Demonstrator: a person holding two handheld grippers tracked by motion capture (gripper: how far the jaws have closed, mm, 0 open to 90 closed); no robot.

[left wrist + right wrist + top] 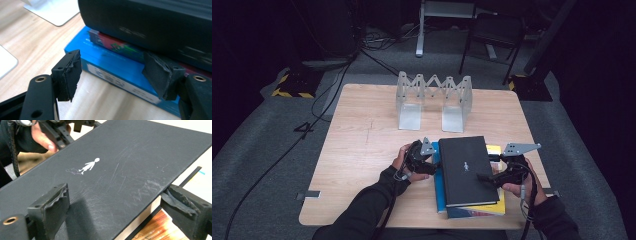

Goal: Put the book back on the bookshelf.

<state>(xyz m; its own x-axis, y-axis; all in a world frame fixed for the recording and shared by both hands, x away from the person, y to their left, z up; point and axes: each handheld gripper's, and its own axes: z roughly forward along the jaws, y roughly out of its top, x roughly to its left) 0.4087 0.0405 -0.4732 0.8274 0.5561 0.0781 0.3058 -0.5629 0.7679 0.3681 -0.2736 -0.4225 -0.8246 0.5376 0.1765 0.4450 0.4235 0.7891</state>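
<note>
Wood table (362, 145) w/ dark floor around; my black book (466, 169) lies flat atop a stack at the near edge, right of centre. Cover is matte, scuffed, w/ a small white figure. Under it a blue book (117, 67) and a yellow one (497, 205). Left gripper (432, 162) sits at the stack's left side, jaws apart, nothing pinched. Right gripper (115, 207) straddles the black cover's near-right edge, jaws apart, not pressing. Left gripper view gives the spines; high view adds a folding metal rack (434, 97) on the far side.
</note>
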